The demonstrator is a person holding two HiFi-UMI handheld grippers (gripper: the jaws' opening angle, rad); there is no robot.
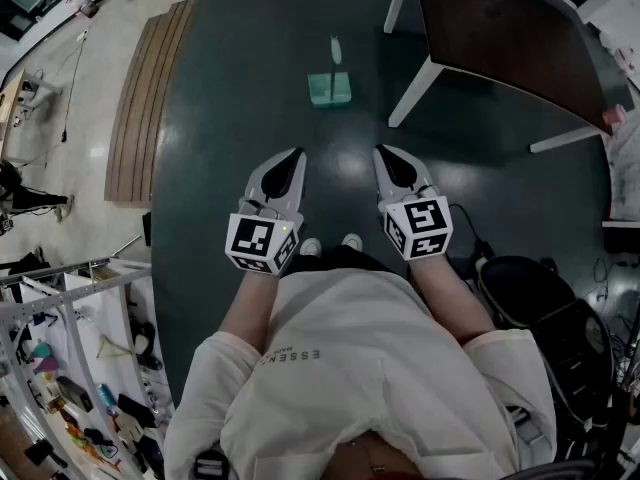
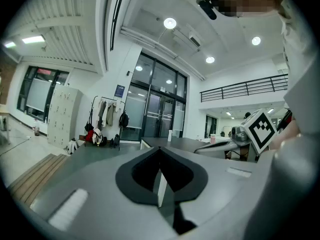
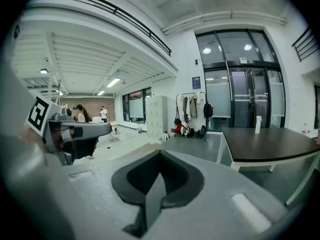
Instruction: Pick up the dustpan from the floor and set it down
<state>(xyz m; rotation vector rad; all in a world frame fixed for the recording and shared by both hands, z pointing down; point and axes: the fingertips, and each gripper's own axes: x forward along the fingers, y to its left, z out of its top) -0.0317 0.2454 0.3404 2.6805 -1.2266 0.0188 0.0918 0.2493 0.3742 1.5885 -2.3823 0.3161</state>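
Close to the person's body, the left claw (image 1: pixel 291 156) and right claw (image 1: pixel 383 153) are both pressed together, holding nothing. Well ahead of them, the green dustpan (image 1: pixel 329 89) sits on the dark floor (image 1: pixel 250 88). Arriving with tips unspread would likely shove it away, perhaps against the table leg (image 1: pixel 415 90) beside it.

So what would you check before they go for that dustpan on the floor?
1. Dustpan in sight on the floor ahead: ok.
2. Dustpan apart from the table leg: ok.
3. Left gripper empty: ok.
4. Right gripper empty: ok.
5. A gripper open for the grab: not ok, both are shut.
6. Which way the handle leans: cannot tell.
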